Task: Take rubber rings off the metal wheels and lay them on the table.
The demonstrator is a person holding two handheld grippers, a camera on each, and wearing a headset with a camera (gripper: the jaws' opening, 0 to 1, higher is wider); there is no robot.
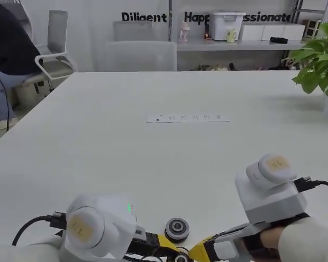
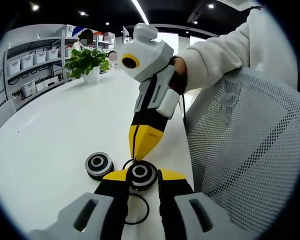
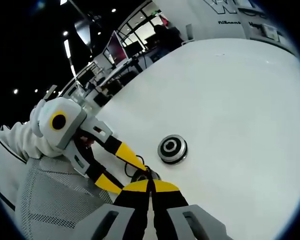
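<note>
Lower left of left gripper view: second wheel [image 2: 99, 165] parked on desk [image 2: 50, 130], ring looks fitted, not yet done. Bottom centre: left claw [image 2: 144, 176] part-open, clamped around metal wheel [image 2: 141, 172]. Loose ring [image 2: 136, 214] already laid on desk just under it. Right claw [image 2: 140, 150], coming down from upper centre, closed tight, thin rubber ring [image 2: 126, 163] apparently pinched at tip. Wheel best clamped firm while ring gets peeled outward around rim, not yanked straight, or snap-back likely.

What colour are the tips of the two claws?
Yellow, on both the left claw and the right claw; clearest in the left gripper view.
</note>
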